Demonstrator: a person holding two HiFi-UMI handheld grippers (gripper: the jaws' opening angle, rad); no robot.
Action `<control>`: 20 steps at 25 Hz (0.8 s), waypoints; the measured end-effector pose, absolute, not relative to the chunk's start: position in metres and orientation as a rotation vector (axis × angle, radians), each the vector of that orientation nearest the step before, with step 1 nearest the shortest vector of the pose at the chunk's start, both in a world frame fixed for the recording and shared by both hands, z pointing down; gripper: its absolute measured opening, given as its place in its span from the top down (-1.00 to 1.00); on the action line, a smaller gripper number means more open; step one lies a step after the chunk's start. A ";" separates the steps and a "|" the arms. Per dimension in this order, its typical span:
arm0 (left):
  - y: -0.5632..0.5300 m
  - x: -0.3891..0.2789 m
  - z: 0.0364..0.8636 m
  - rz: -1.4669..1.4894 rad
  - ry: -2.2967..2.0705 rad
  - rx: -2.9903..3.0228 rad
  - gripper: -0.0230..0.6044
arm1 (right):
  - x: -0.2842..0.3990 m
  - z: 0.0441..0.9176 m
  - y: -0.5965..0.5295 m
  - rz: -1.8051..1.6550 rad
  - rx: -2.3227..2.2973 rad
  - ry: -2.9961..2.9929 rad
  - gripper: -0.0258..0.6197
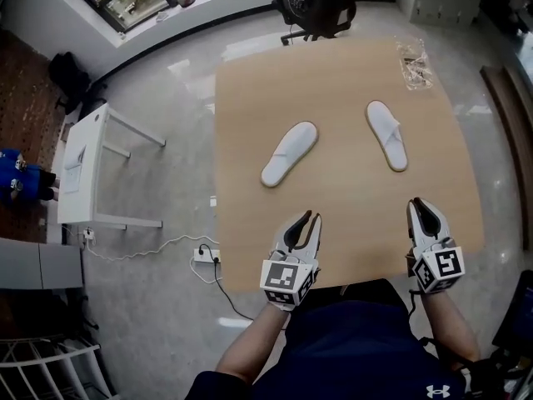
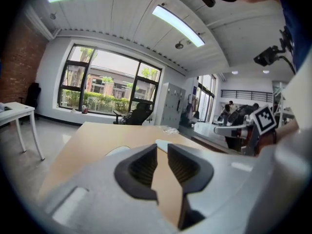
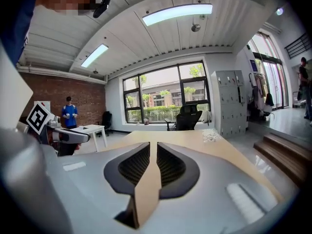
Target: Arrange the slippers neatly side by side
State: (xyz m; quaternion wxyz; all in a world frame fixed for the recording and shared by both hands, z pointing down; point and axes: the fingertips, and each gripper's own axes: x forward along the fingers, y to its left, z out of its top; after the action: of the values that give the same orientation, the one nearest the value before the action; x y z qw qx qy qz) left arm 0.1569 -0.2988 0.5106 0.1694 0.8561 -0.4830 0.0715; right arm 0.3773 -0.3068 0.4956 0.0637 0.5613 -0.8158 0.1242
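2 white slippers on the wooden table (image 1: pixel 250 98), well apart from each other. the left slipper (image 1: pixel 290 153) lies with its long axis on a diagonal, near end toward the table's left edge, far end leaning right. the right slipper (image 1: pixel 387 135) runs closer to straight away from the person, far end tipped left, near end tipped right, so the 2 splay apart toward the near side. toe ends are hard to call from here.

both tools hover over the near edge, short of the slippers. the left gripper (image 1: pixel 306 217) has its jaws drawn almost together, just a thin slit with bare tabletop showing through, nothing held. the right gripper (image 1: pixel 421 203) is the same, jaws nearly closed and empty.

a crumpled clear plastic wrapper (image 1: pixel 414 63) sits at the far right corner of the table; whether anything is in it can't be made out. a black office chair (image 1: pixel 312 7) stands past the far edge, and a white side table (image 1: pixel 83 165) off to the left.
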 end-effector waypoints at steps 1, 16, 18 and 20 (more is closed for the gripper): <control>-0.309 0.156 0.512 0.217 -1.370 2.436 0.71 | 0.381 0.498 -0.314 0.381 1.704 -2.451 0.77; -0.408 0.161 0.549 0.324 -1.476 2.336 0.92 | 0.381 0.549 -0.431 0.445 1.494 -2.512 0.89; -0.422 0.159 0.557 0.354 -1.486 2.337 0.92 | 0.380 0.556 -0.445 0.442 1.476 -2.518 0.89; -0.436 0.154 0.570 0.404 -1.495 2.329 0.92 | 0.380 0.566 -0.458 0.445 1.462 -2.509 0.89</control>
State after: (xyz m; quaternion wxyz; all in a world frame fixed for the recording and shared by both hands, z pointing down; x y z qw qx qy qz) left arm 0.1538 -0.4363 0.5704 0.1715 0.8203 -0.5267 0.1422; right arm 0.3802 -0.4582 0.5662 0.1015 0.4951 -0.8496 0.1507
